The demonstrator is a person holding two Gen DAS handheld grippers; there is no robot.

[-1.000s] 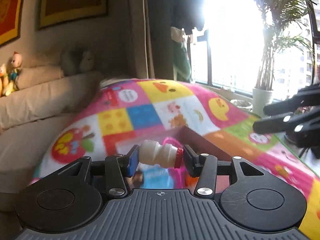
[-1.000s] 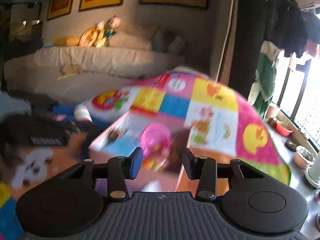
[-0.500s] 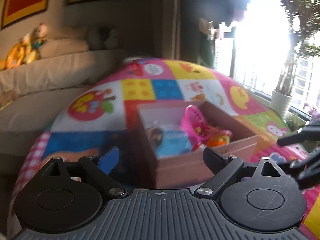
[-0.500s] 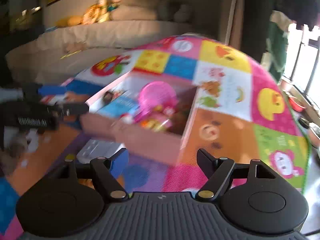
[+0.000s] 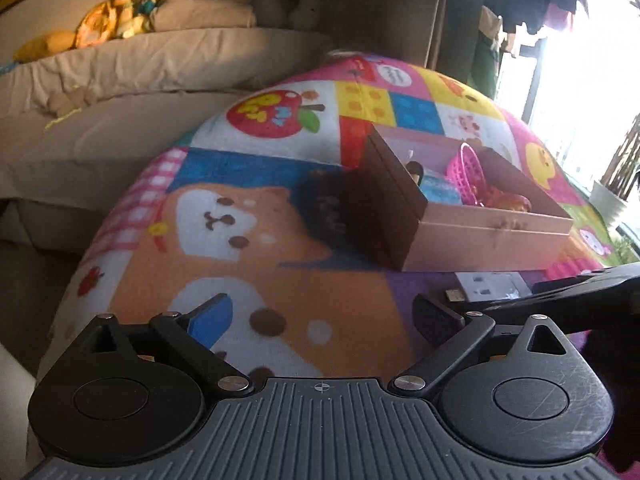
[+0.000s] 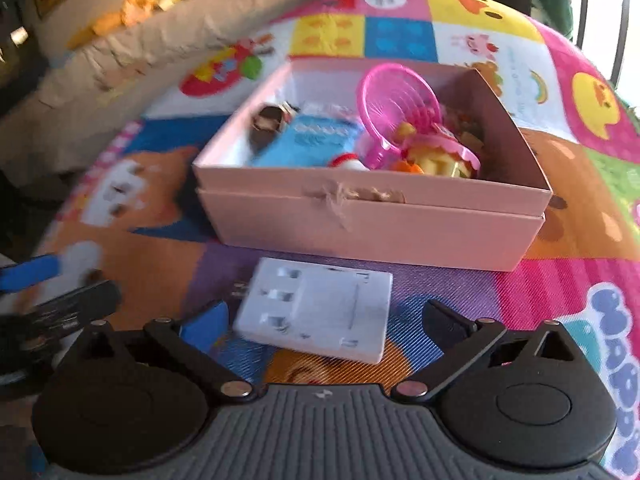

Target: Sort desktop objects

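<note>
A pink cardboard box [image 6: 372, 220] stands on the patchwork mat. It holds a pink toy basket [image 6: 396, 104], a blue packet [image 6: 316, 140], toy food and a small white bottle with a red cap [image 6: 348, 163]. In front of the box a white socket adapter [image 6: 320, 312] lies flat. My right gripper [image 6: 326, 318] hangs low over it, jaws opening wide, with the adapter between the fingers and no pad touching it. My left gripper [image 5: 322, 316] is to the left of the box [image 5: 480, 236], low over the mat, its jaws still opening and nothing between them.
The colourful mat [image 5: 240, 240] drops off at its left edge toward a beige sofa [image 5: 120, 80] with stuffed toys. A bright window and potted plants are at the right. In the left wrist view the right gripper [image 5: 580, 292] reaches in beside the adapter [image 5: 492, 286].
My left gripper let go of the small bottle, which now lies in the box, then swung left and down. My right gripper opened and sank toward the white adapter.
</note>
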